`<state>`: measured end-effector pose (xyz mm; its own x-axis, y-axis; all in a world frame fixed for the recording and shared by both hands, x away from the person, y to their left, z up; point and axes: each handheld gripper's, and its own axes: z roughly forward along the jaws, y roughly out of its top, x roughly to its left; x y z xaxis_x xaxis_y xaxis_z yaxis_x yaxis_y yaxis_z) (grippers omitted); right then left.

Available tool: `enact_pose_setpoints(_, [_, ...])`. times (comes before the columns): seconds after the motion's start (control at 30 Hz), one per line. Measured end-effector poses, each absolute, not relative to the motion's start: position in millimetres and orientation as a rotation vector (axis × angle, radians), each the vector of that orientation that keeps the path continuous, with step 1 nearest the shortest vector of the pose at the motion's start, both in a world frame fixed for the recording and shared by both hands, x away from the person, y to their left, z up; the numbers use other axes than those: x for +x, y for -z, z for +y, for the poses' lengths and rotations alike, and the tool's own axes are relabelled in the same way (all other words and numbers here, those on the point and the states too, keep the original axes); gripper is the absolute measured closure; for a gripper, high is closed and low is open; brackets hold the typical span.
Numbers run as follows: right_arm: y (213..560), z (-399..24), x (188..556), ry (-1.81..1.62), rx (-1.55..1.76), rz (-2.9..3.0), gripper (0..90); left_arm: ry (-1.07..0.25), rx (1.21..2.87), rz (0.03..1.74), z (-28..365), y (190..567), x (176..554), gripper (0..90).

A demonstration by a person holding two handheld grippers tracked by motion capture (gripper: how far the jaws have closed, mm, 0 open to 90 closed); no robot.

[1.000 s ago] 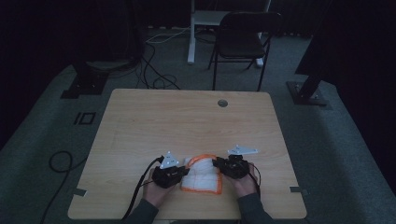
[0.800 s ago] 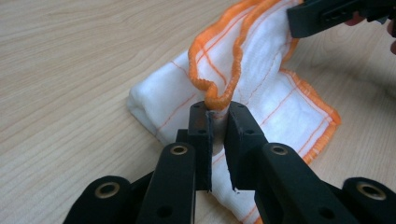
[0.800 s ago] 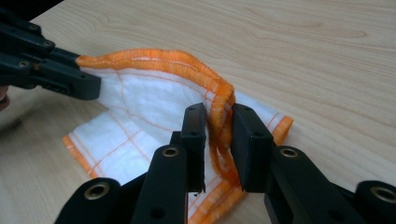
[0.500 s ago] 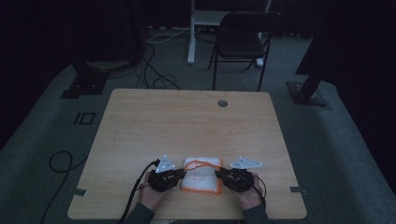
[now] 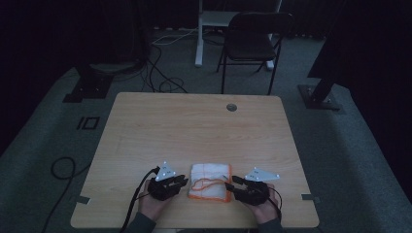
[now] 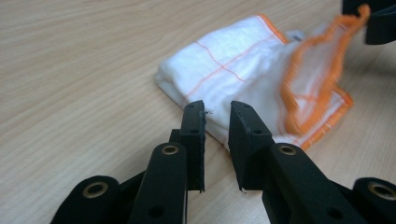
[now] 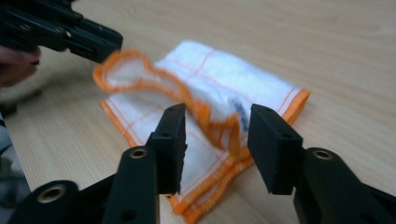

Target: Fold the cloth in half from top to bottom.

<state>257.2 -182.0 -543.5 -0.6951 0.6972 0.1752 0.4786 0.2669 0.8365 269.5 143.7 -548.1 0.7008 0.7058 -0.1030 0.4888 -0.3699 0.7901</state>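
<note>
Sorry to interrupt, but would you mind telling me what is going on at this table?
A person is folding a white cloth with orange edging on a wooden table, using a handheld gripper in each hand. The left gripper and right gripper sit on either side of the cloth near the table's front edge. Both have just been opening; nothing is pinched between either pair of jaws. The cloth lies folded, one orange-edged flap raised and rumpled on top.

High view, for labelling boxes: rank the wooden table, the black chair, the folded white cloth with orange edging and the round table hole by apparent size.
1. light wooden table
2. black folding chair, farther off, so truly bigger than it looks
3. folded white cloth with orange edging
4. round grey hole
</note>
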Motion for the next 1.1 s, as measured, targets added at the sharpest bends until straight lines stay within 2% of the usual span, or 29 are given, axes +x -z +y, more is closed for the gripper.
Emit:
enact_pose_setpoints(0.57, [546,-191,264,-1.370,1.166,2.187,54.0,-0.318,2.054,0.892,131,552,276,73.4])
enact_pose_setpoints(1.1, [563,-214,275,-1.243,1.275,2.126,51.9,-0.351,2.017,0.936,147,549,283,70.8])
